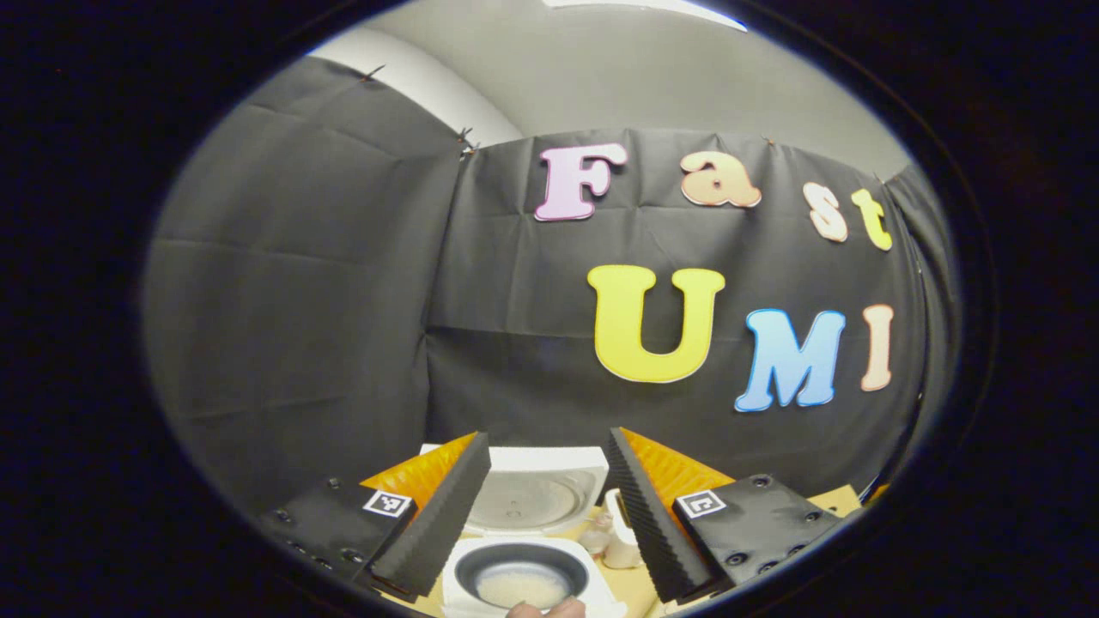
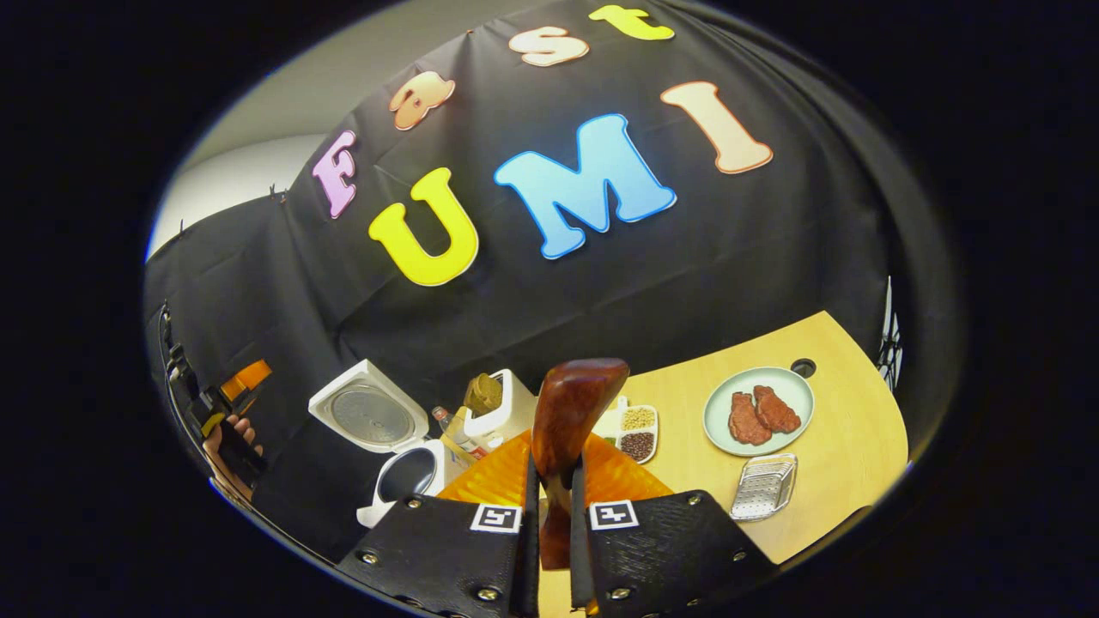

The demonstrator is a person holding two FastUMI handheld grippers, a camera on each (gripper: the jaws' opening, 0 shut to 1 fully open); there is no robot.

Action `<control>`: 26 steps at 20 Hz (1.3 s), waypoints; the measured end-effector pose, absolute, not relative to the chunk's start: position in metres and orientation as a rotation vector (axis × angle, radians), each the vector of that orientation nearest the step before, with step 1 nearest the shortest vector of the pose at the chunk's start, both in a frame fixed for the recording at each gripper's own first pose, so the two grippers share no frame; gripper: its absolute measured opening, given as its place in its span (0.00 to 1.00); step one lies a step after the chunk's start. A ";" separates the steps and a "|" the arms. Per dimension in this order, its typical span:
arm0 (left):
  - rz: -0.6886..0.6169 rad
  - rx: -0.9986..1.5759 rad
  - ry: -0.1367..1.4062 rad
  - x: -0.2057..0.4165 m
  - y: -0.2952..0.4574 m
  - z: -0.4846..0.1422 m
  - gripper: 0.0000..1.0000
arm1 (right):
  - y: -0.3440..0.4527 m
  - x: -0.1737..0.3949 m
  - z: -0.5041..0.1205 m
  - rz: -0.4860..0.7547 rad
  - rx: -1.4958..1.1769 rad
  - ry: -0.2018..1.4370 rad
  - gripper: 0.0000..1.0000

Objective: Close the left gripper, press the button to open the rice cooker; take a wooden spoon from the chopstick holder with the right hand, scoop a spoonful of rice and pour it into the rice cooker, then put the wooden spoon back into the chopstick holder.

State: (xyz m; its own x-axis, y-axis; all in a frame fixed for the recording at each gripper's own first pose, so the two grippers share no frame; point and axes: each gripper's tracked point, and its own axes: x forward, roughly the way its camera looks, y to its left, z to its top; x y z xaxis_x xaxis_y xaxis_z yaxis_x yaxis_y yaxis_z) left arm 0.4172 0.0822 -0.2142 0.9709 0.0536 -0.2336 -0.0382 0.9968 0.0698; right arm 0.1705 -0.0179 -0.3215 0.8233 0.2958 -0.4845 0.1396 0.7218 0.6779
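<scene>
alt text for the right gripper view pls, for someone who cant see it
The right gripper holds a wooden spoon upright between its fingers, bowl end up, above a light wooden table. To its left a white rice cooker stands with its lid open; to its right are a plate of meat, a divided dish of grains and a metal grater.

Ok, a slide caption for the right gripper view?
Right gripper fingers clamp the wooden spoon above the table, rice cooker lid open.

My wooden table (image 2: 850,446) carries a plate (image 2: 759,410); grater (image 2: 764,486) just before it, rice cooker (image 2: 391,446) far left.
</scene>
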 end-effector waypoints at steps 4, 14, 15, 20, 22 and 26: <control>0.096 0.056 0.311 0.502 0.098 -0.263 0.98 | -0.026 0.159 -0.338 0.079 0.771 0.642 0.15; 0.176 0.142 0.501 0.564 0.139 -0.363 0.94 | -0.034 0.144 -0.356 0.066 0.778 0.680 0.15; 0.181 0.162 0.474 0.570 0.144 -0.357 0.93 | -0.034 0.144 -0.356 0.069 0.779 0.678 0.15; 0.222 0.127 0.528 0.572 0.164 -0.369 0.97 | -0.030 0.142 -0.357 0.085 0.779 0.683 0.15; 0.216 0.095 0.530 0.572 0.167 -0.373 0.98 | -0.032 0.140 -0.360 0.082 0.772 0.687 0.15; 0.213 0.094 0.569 0.571 0.168 -0.377 0.99 | -0.045 0.139 -0.367 0.054 0.774 0.690 0.14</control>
